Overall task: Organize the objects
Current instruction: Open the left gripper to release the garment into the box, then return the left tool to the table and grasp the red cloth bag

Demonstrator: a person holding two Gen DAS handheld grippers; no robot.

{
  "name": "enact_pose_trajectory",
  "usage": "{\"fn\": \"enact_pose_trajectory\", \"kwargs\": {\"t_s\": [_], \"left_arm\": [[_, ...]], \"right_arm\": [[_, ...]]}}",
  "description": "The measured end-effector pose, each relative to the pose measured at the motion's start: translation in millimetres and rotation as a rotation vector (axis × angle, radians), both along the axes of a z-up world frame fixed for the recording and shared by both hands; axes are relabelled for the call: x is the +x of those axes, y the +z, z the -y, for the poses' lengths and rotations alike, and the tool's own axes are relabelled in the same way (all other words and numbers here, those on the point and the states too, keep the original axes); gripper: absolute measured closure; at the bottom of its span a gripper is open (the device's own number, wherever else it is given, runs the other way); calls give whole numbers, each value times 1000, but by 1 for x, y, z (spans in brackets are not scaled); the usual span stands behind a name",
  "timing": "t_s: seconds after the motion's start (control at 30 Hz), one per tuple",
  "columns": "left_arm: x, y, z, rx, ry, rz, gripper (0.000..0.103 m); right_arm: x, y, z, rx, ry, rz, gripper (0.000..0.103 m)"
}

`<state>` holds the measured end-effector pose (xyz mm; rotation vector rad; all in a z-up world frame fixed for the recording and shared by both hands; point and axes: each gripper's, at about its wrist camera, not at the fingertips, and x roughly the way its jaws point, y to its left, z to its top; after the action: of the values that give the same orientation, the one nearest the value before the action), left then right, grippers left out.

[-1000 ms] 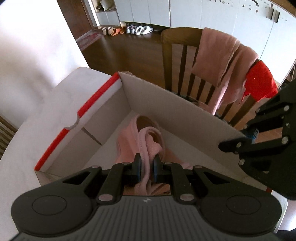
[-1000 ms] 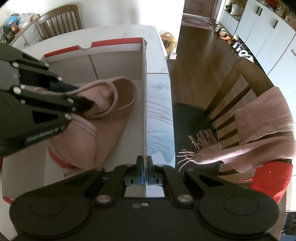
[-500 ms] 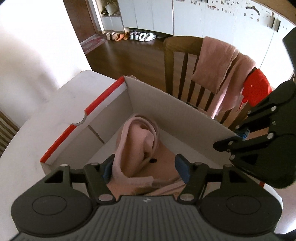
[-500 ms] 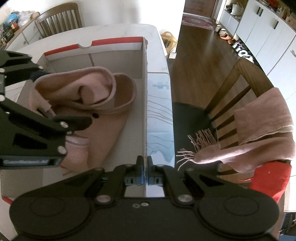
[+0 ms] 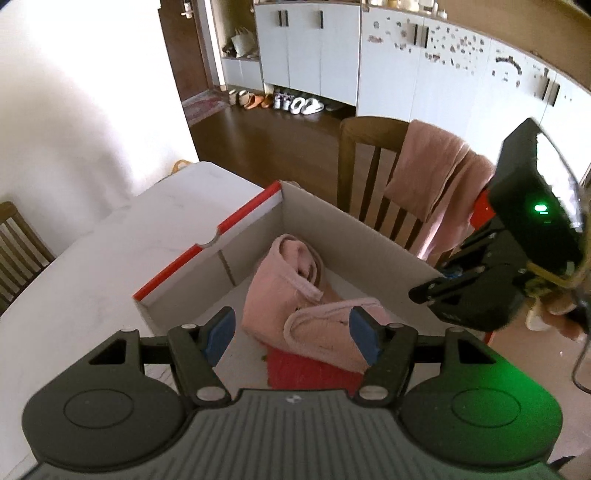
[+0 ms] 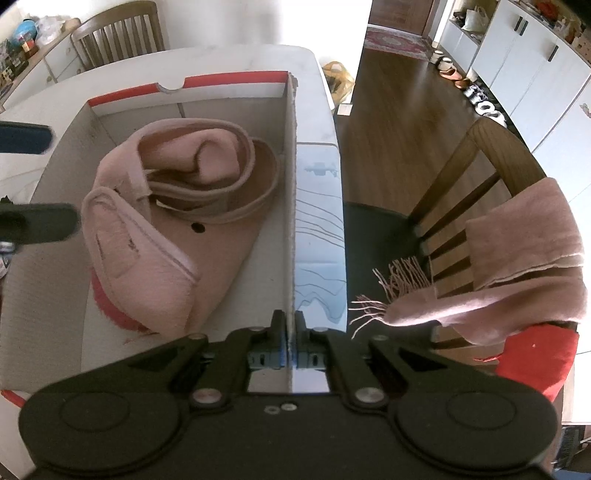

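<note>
A pair of pink fleece slippers [image 5: 280, 291] [image 6: 166, 206] lies in an open cardboard box [image 5: 354, 236] with red trim, on top of something red [image 6: 107, 302]. My left gripper [image 5: 291, 332] hovers above the box's near end, open, its blue pads clear of the slippers. In the right wrist view its fingers [image 6: 37, 221] show at the left edge, above the box rim. My right gripper [image 6: 291, 354] is shut on the top edge of the box's right side wall [image 6: 290, 184]. The left wrist view shows the right gripper [image 5: 443, 291] at that wall.
The box stands on a white table [image 5: 92, 266]. A wooden chair [image 6: 480, 155] beside the table's right edge carries a pink fringed scarf [image 6: 524, 258] and a red cloth [image 6: 535, 354]. Another chair [image 6: 118, 33] stands at the far side. Shoes line the floor by white cabinets [image 5: 295, 103].
My left gripper has let go of the pink slipper, opened wide and risen back out of the box. The slipper now rests inside. The right gripper has not moved.
</note>
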<state>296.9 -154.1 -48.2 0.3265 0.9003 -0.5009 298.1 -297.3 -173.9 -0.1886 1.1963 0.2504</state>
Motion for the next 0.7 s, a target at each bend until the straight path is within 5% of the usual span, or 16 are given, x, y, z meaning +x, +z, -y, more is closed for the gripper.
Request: {"fn": "enact_pose_trajectory", "kwargs": {"t_s": [0.37, 0.7], "left_arm": [[-43, 25, -50, -23, 40, 36, 30], [-76, 31, -135, -40, 219, 46, 19]], "right_arm": [[3, -3, -2, -7, 4, -4, 100], [4, -2, -2, -3, 2, -5, 100]]}}
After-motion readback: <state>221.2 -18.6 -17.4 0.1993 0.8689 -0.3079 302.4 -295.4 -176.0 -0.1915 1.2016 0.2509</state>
